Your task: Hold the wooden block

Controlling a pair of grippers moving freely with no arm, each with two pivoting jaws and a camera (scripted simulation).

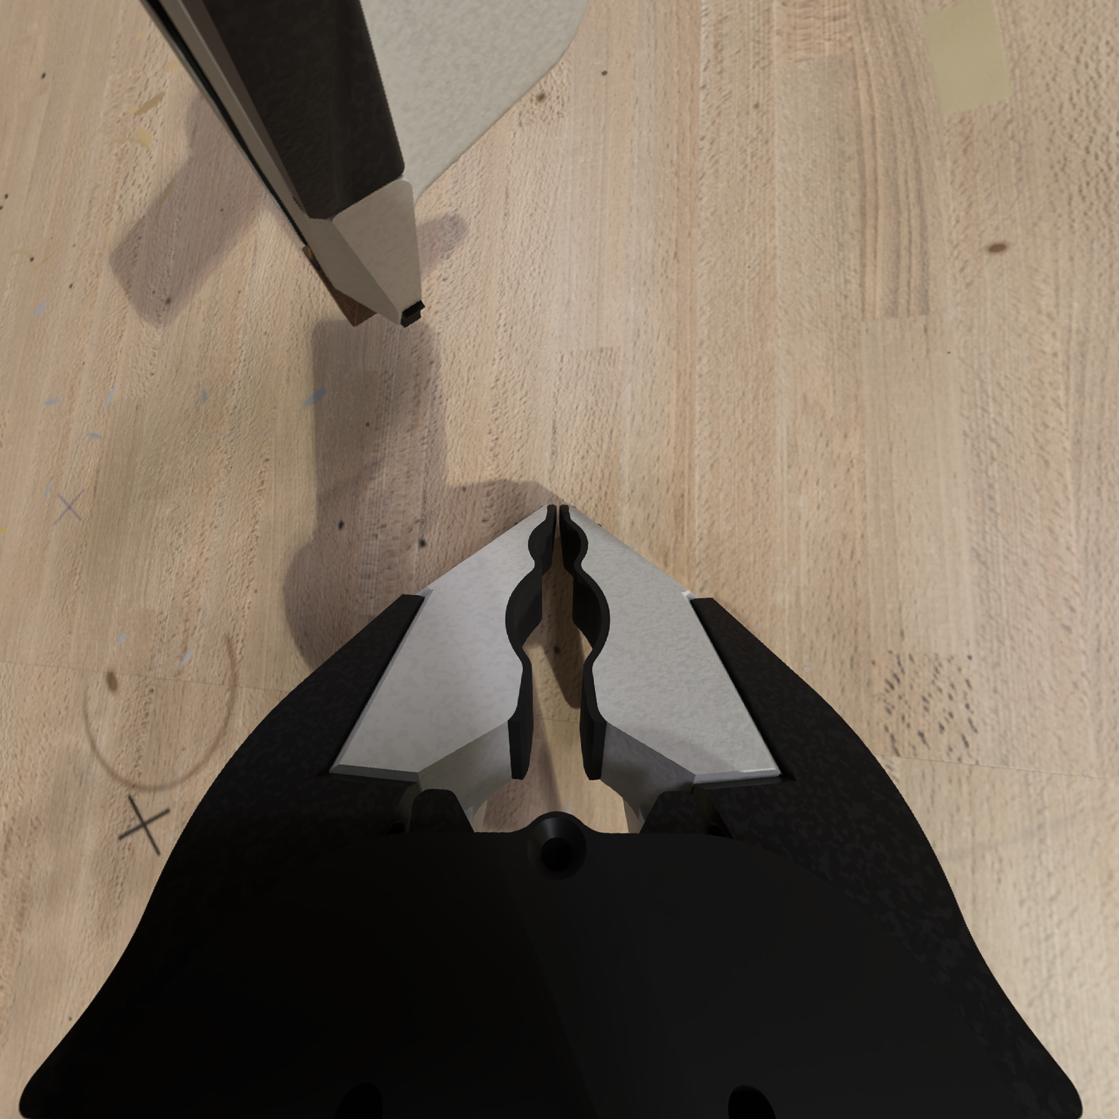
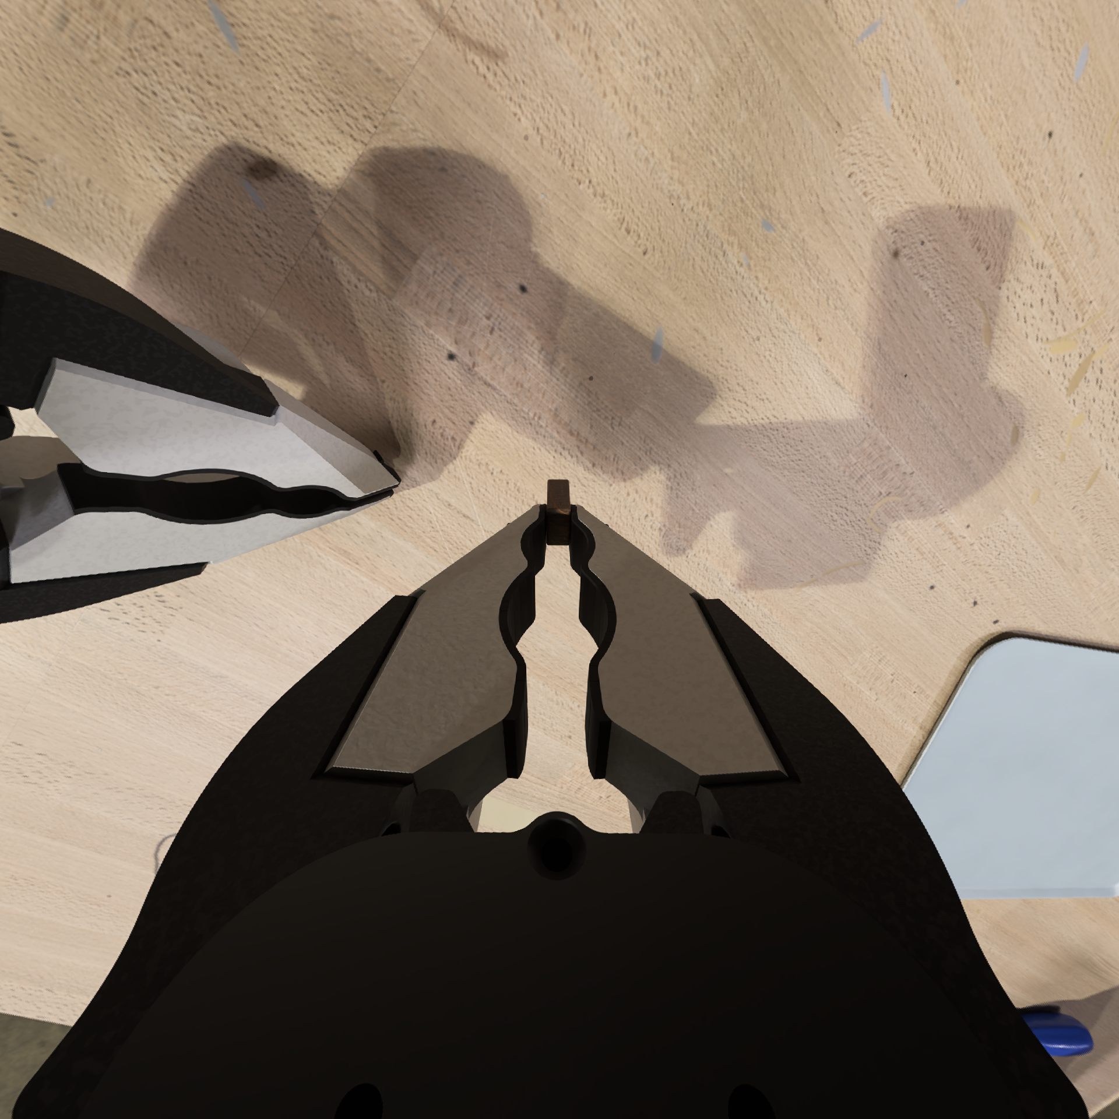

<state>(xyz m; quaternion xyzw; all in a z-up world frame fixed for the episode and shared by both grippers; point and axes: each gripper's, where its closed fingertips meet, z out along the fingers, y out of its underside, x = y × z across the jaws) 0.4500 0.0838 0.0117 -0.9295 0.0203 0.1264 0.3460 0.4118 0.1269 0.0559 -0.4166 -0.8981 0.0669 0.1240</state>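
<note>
my right gripper (image 2: 557, 514) jaws clench the small dark wooden block (image 2: 557, 513) only at their tips above the tabletop (image 2: 726, 121), left gripper (image 1: 557, 514) jaws closed empty nearby; i judge that any twist could slip it free.

The tabletop (image 1: 787, 363) is pale wood in long glued strips, flecked with dark specks, small paint dashes, two pen crosses (image 1: 142, 823) and a faint ring stain (image 1: 160, 714). A yellowish patch (image 1: 963, 57) marks its far right. In the right wrist view a light blue, round-cornered sheet (image 2: 1023, 769) lies flat on it, with a blue object (image 2: 1056, 1035) nearby at the edge.
</note>
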